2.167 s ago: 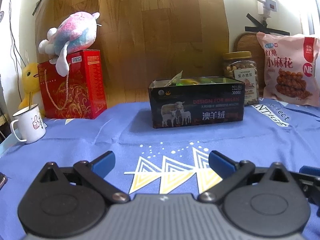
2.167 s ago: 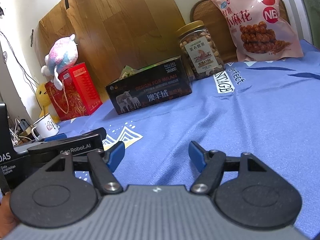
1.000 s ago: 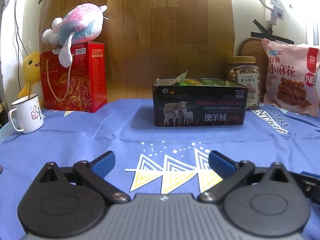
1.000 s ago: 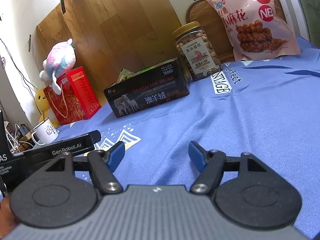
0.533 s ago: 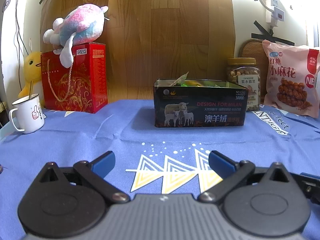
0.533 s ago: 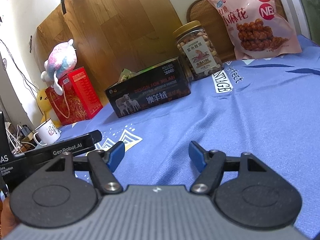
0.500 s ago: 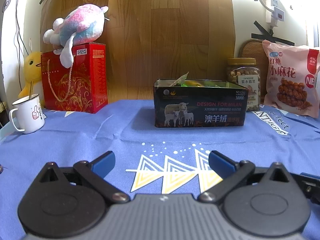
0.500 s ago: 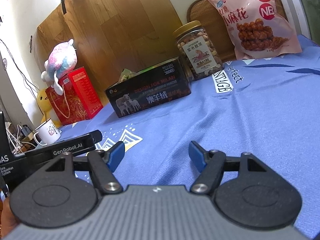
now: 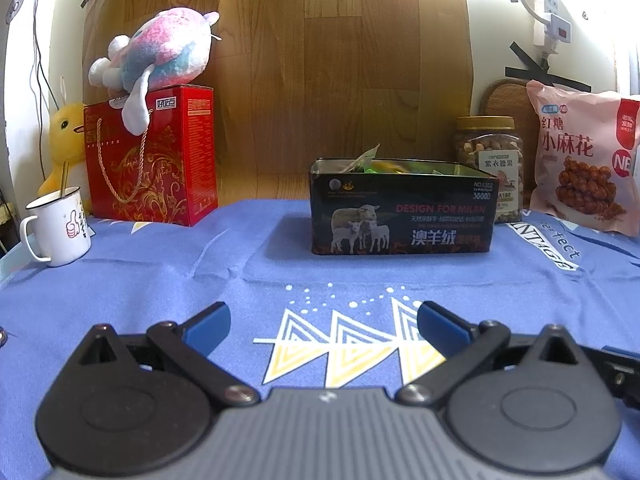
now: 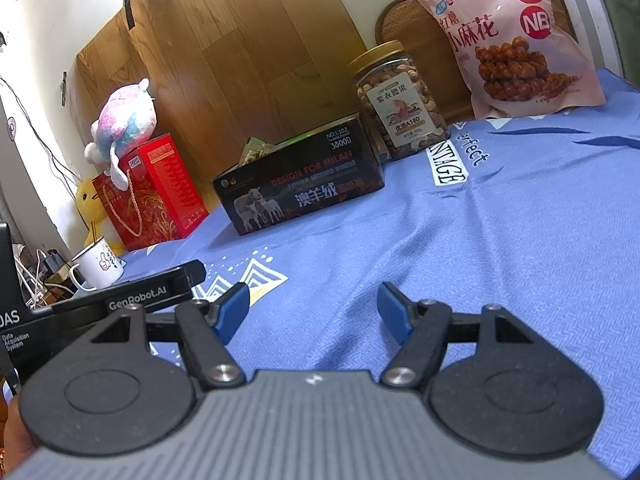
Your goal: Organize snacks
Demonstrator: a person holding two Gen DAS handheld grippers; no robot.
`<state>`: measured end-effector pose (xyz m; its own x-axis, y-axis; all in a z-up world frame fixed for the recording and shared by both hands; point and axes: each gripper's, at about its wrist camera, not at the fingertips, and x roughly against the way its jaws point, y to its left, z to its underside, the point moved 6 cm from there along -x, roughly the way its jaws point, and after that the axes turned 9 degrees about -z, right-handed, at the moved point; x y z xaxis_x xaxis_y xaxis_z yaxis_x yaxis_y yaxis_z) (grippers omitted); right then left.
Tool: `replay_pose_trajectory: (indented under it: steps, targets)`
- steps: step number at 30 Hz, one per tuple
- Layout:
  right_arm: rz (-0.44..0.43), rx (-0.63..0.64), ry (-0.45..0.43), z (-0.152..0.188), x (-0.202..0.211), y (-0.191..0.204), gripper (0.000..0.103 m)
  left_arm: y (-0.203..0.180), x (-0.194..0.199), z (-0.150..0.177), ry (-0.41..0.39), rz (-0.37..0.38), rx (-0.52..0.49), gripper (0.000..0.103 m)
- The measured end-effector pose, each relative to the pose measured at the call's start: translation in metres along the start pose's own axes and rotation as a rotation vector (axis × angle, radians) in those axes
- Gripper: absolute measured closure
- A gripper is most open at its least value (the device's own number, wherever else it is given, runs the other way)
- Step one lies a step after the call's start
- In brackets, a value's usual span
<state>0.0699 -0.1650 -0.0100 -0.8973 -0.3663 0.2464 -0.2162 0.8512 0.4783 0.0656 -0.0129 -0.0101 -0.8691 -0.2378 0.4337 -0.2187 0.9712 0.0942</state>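
Left gripper (image 9: 323,322): blue-tipped fingers spread wide, nothing between them, low over blue printed cloth (image 9: 160,280).
Right gripper (image 10: 313,306): fingers likewise apart, empty, above the same cloth.
Black sheep-print tin (image 9: 402,208): lidless, on cloth ahead of both grippers; snack packets (image 9: 370,162) showing above rim.
Nut jar (image 9: 490,160): gold lid, just behind tin's right end.
Pink bag of fried dough twists (image 9: 582,164): upright, right of jar.
Red gift box (image 9: 154,160): left rear, plush toy (image 9: 156,56) on top.
White enamel mug (image 9: 58,226): far left.
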Motion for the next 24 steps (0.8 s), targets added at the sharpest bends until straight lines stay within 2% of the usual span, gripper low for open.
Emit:
replay_pose_trajectory:
  steps: [24]
  targets:
    - [-0.003, -0.003, 0.004, 0.0001, -0.0008, -0.0006, 0.030, -0.0029, 0.0002, 0.0000, -0.002, -0.007, -0.022, 0.000]
